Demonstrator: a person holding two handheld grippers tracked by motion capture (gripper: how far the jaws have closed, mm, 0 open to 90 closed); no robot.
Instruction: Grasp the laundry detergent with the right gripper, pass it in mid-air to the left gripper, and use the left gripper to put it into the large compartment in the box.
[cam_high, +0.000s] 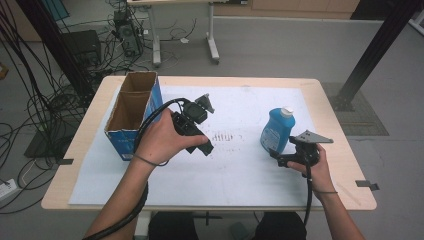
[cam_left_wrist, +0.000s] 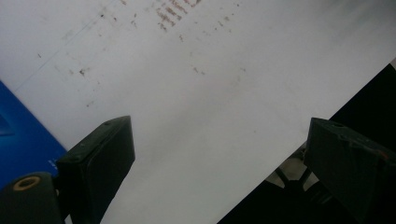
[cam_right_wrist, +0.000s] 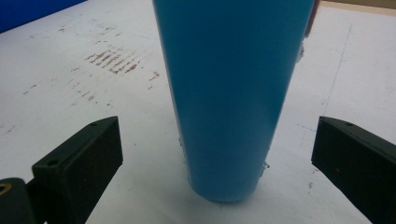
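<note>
Right gripper (cam_high: 281, 156) near the front-right edge of the table (cam_high: 330, 107), jaws spread wide, holding nothing, aimed at the blue bottle (cam_high: 276, 131) just ahead. In the right gripper view the bottle (cam_right_wrist: 233, 93) stands upright between the open jaws, clear gap both sides, not yet touched. Step looks like the approach to grasp: push forward level, centre the body between the pads, close low-to-mid on the body, not the white cap (cam_high: 286, 111), so it won't tip. Left gripper (cam_high: 200, 131) mid-table over the white sheet (cam_high: 240, 175), jaws wide apart, empty. Farther back, open cardboard box (cam_high: 131, 112) at the left edge, probable drop spot.
</note>
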